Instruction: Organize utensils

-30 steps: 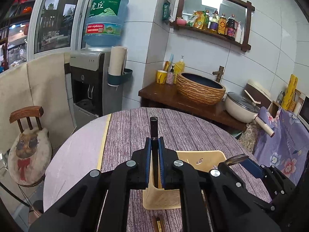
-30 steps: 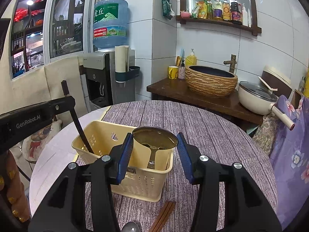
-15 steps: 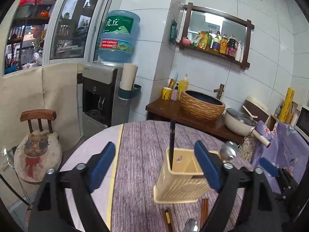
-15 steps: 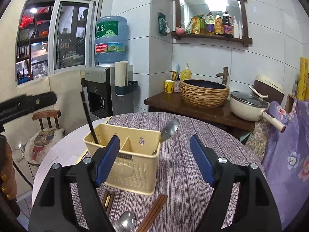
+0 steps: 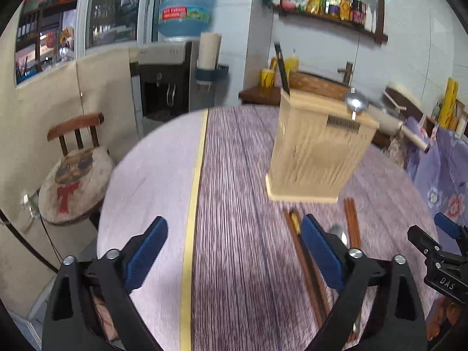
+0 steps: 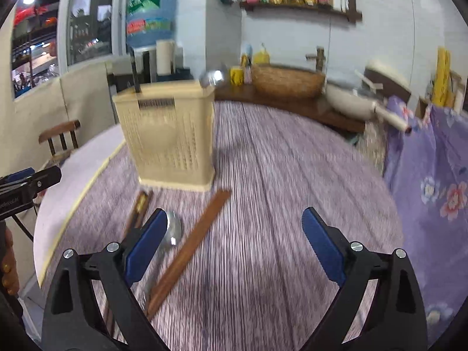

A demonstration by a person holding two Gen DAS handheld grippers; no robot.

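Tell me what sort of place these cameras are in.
Most likely a home kitchen or dining corner. A water dispenser stands by the wall, a shelf of sauce bottles hangs on white tiles, and a utensil caddy sits on a round cloth-covered table.

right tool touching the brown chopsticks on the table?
Apart. Right wrist view: the right tool hangs open, and the brown chopsticks lie between its fingers with bare tablecloth on both sides.

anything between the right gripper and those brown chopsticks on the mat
Nothing visible. The right gripper is open with nothing in it, and the brown chopsticks lie bare on the mat just ahead of its left finger, beside a spoon.
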